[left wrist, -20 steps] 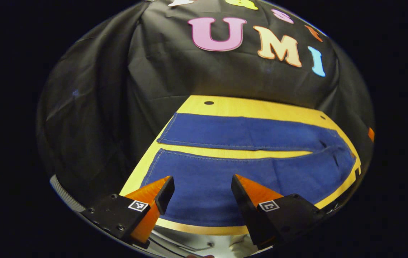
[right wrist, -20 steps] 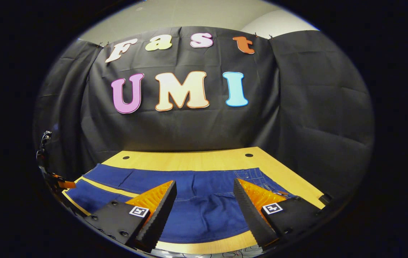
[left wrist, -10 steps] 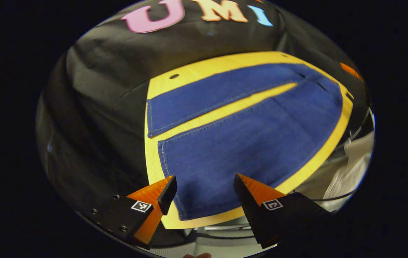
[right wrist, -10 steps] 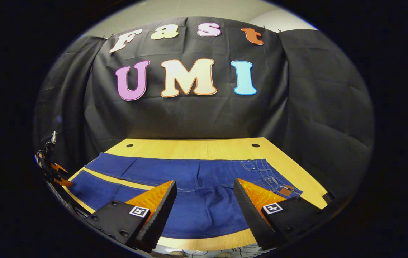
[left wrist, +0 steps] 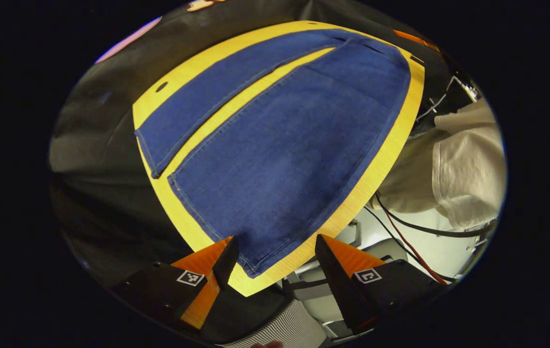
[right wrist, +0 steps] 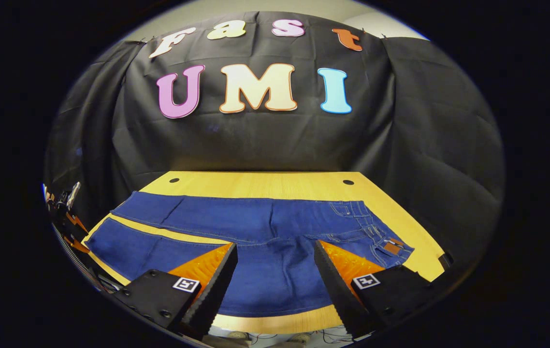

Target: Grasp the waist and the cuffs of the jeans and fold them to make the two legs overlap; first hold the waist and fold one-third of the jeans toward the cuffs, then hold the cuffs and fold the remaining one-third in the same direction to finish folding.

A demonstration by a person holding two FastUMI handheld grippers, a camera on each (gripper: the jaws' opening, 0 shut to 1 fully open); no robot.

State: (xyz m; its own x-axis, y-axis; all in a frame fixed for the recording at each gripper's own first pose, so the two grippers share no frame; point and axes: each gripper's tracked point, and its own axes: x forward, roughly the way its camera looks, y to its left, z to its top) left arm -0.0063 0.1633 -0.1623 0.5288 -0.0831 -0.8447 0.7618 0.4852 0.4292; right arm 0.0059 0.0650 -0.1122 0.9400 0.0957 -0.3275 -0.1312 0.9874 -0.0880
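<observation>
The jeans (right wrist: 255,232) lie flat and unfolded on the desk (right wrist: 265,181), legs apart. Both hand-held grippers, left (left wrist: 272,253) and right (right wrist: 275,270), hover wide open and empty, apparently near cuff and waist; every fold remains.

Both tools are held with fingers spread wide and gripping nothing, the left tool (left wrist: 272,251) tipped steeply downward, the right tool (right wrist: 275,258) held nearly level, and a light sleeve (left wrist: 468,174) shows off to the left tool's side.
</observation>
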